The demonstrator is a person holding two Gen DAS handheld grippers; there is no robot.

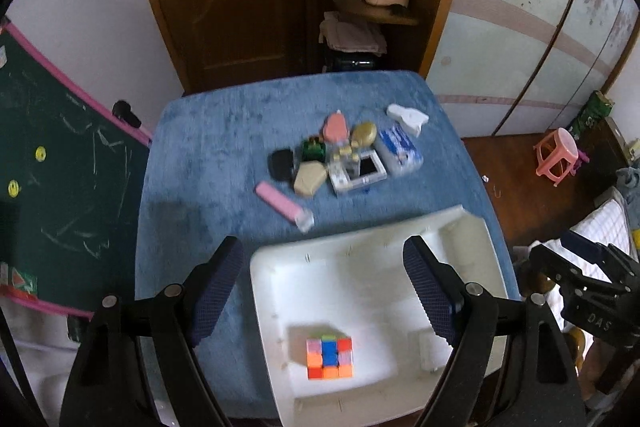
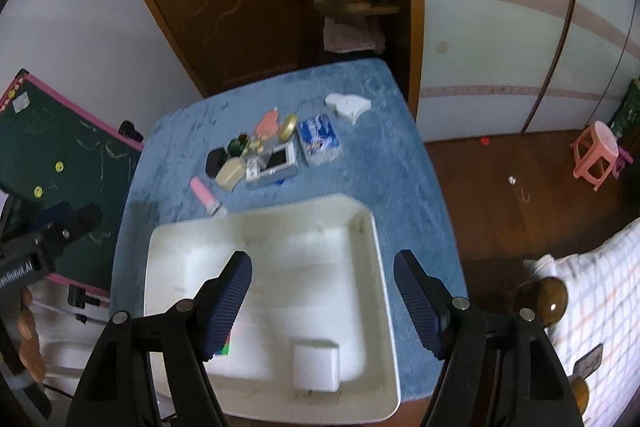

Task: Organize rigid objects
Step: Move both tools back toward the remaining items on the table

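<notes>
1. Left gripper (image 1: 324,291): jaws spread wide, nothing between the pads, hanging above the near left part of the white tray (image 1: 264,291).
2. Right gripper (image 2: 322,295): jaws apart, nothing held, poised over the middle of the same tray.
3. Directly below, inside the tray: a puzzle cube (image 1: 330,357) resting flat on the floor near the left wall, and a small white box (image 2: 316,367) toward the near right corner.
4. Farther out, on the blue cloth (image 1: 208,155) beyond the tray's far rim: a pink tube (image 1: 282,205) lying nearest the rim, then a tight cluster with a black case (image 1: 282,165), a beige box (image 1: 309,179), a clear case (image 1: 358,171), a blue-and-white packet (image 1: 402,149), a gold compact (image 1: 363,134) and a pink piece (image 1: 335,127); a white piece (image 1: 408,117) lying apart at the back.
5. Judged state: two items stowed, most still out on the cloth.
6. Likely trouble: cluster packed so closely, edges touching, that a reach for one could nudge or drag its neighbours.
7. Also possible: round tube rolling out of a pinch; plush cloth snagging a low fingertip.
8. Further hazard: both grippers crowding over the tray and knocking each other or its rim.
</notes>
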